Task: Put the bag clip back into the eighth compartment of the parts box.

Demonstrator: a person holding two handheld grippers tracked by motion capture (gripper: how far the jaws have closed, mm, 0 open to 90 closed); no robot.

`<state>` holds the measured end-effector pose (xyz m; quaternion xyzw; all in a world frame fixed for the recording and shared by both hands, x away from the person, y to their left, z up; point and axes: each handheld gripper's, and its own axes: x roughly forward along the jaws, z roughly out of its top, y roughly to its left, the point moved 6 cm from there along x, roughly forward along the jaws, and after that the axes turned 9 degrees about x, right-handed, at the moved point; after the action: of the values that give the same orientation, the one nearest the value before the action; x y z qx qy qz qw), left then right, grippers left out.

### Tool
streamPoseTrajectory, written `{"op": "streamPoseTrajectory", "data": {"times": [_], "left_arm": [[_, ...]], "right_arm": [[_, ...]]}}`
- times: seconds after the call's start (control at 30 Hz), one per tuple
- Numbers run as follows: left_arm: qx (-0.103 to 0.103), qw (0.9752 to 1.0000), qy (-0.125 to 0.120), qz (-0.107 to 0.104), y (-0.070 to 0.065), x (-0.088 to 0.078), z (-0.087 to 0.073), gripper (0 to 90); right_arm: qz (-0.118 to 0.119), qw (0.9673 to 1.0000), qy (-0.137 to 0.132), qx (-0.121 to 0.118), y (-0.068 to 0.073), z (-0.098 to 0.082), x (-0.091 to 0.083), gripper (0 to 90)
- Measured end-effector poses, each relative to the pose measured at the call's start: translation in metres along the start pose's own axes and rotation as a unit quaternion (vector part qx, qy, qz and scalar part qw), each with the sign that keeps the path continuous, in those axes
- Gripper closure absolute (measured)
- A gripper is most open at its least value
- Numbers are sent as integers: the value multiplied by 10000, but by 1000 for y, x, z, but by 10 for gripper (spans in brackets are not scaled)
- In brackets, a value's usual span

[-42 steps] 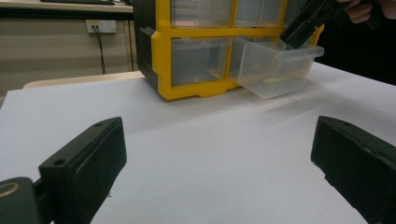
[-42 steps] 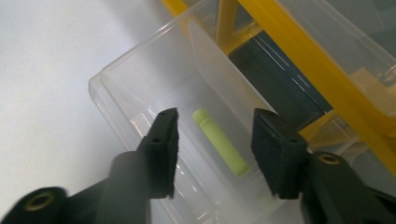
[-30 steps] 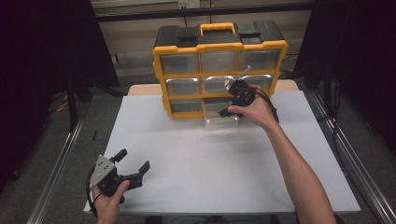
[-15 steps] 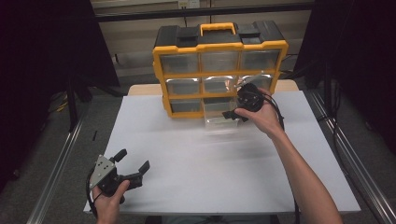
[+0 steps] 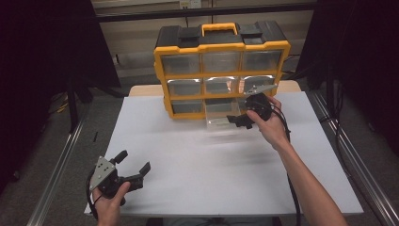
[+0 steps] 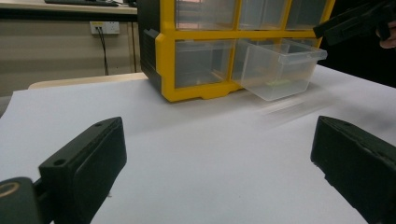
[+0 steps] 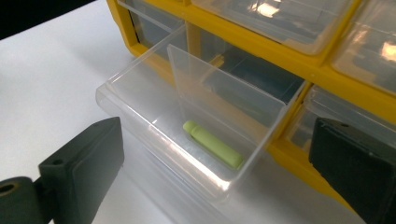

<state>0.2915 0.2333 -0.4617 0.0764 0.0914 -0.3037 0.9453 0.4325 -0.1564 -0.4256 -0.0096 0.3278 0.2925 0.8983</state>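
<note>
Your right gripper (image 5: 240, 120) has just been opening its jaws, and they're wide apart now with nothing between them, hovering just over the pulled-out clear drawer (image 7: 187, 135) in the bottom row of the yellow organizer (image 5: 221, 70). A small green piece (image 7: 212, 143) lies inside it. Your left gripper (image 5: 134, 167) sits open and empty near the table's (image 5: 197, 183) front corner.

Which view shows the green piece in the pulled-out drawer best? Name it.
The right gripper view: the green piece lies close and sharp on the clear drawer floor. The left gripper view shows it as a faint green streak through the drawer front; the high view is too coarse to resolve it.
</note>
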Motion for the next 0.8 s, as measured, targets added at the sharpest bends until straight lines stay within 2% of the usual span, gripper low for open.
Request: {"op": "streamPoseTrajectory", "data": {"times": [0.33, 0.4, 0.5, 0.73, 0.8], "left_arm": [[1, 10000, 9, 19, 0, 1, 0, 36], [-9, 10000, 1, 17, 0, 1, -1, 36], [-8, 10000, 2, 14, 0, 1, -1, 36], [16, 10000, 70, 41, 1, 2, -3, 43], [24, 10000, 26, 30, 1, 1, -2, 42]], "right_arm": [[15, 9989, -423, 221, -2, -18, -16, 24], [-4, 9989, -355, 297, -2, -23, -17, 24], [12, 9982, -452, 403, -2, -30, -20, 22], [-30, 9970, -631, 457, -1, -45, -27, 23], [-17, 9965, -677, 492, 0, -50, -28, 25]]}}
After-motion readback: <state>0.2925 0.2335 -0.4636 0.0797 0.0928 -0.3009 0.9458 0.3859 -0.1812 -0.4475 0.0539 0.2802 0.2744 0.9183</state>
